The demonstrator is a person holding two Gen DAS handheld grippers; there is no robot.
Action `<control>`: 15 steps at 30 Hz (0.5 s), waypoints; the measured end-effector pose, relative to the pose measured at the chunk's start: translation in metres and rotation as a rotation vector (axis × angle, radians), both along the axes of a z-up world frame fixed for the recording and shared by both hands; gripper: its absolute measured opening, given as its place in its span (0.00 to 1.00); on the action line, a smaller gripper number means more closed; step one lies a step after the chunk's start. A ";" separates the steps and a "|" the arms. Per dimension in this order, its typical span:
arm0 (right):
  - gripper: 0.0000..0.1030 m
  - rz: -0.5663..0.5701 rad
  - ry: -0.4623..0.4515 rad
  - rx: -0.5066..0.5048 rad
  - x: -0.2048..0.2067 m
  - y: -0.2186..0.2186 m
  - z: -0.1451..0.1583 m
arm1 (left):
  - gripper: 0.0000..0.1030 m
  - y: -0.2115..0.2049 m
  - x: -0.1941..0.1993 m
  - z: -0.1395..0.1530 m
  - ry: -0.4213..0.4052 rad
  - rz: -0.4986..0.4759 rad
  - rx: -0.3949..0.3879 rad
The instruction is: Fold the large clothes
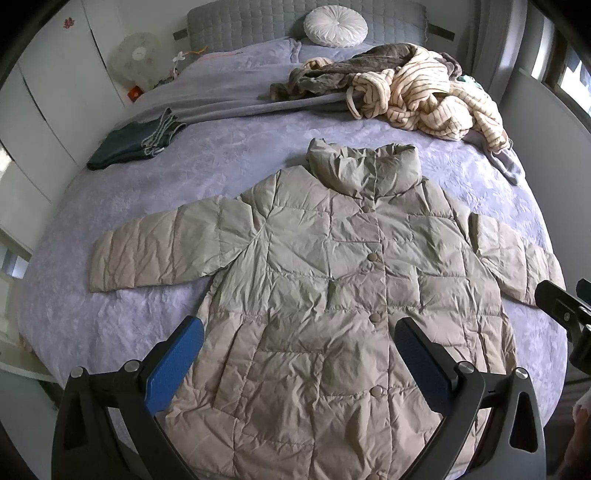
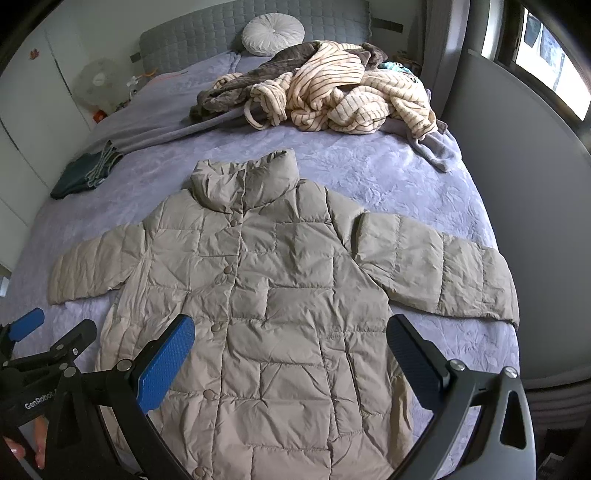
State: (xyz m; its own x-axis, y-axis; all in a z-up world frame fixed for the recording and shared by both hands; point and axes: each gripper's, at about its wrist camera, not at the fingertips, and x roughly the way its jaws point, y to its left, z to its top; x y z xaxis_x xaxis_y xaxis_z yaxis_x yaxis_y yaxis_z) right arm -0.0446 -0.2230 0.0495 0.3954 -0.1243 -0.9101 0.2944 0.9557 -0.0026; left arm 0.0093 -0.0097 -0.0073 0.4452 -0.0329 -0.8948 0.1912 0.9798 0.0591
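On bed (image 1: 110,229), puffer jacket (image 1: 332,295) flat, both claws spread

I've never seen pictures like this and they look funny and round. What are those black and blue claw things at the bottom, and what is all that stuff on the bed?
Those claws are grippers, tools with two fingers that a person holds, one in each hand. Each carries a small camera with a very wide lens, which bends the picture round. One picture looks out from the left gripper, the other from the right gripper. Both are open and hold nothing.

On the purple bed a beige puffy jacket lies flat, buttoned, sleeves spread out. Farther back sits a messy pile of striped and brown clothes, a dark folded garment at the left, and a round white pillow by the headboard. The job is folding big clothes; the jacket is not yet folded.
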 end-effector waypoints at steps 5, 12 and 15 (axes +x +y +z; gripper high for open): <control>1.00 -0.004 0.000 0.001 0.000 0.001 0.000 | 1.00 0.001 0.001 0.000 0.002 -0.001 -0.002; 1.00 -0.003 0.000 0.001 0.001 0.000 0.000 | 1.00 0.001 0.001 0.000 0.002 -0.002 -0.002; 1.00 -0.003 0.001 0.000 0.001 0.001 0.001 | 1.00 0.002 0.001 0.000 0.002 0.000 -0.002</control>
State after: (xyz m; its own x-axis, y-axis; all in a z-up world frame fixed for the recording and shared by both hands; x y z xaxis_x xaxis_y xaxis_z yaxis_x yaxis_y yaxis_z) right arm -0.0436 -0.2224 0.0501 0.3940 -0.1248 -0.9106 0.2969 0.9549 -0.0025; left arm 0.0108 -0.0082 -0.0071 0.4430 -0.0345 -0.8959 0.1917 0.9798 0.0571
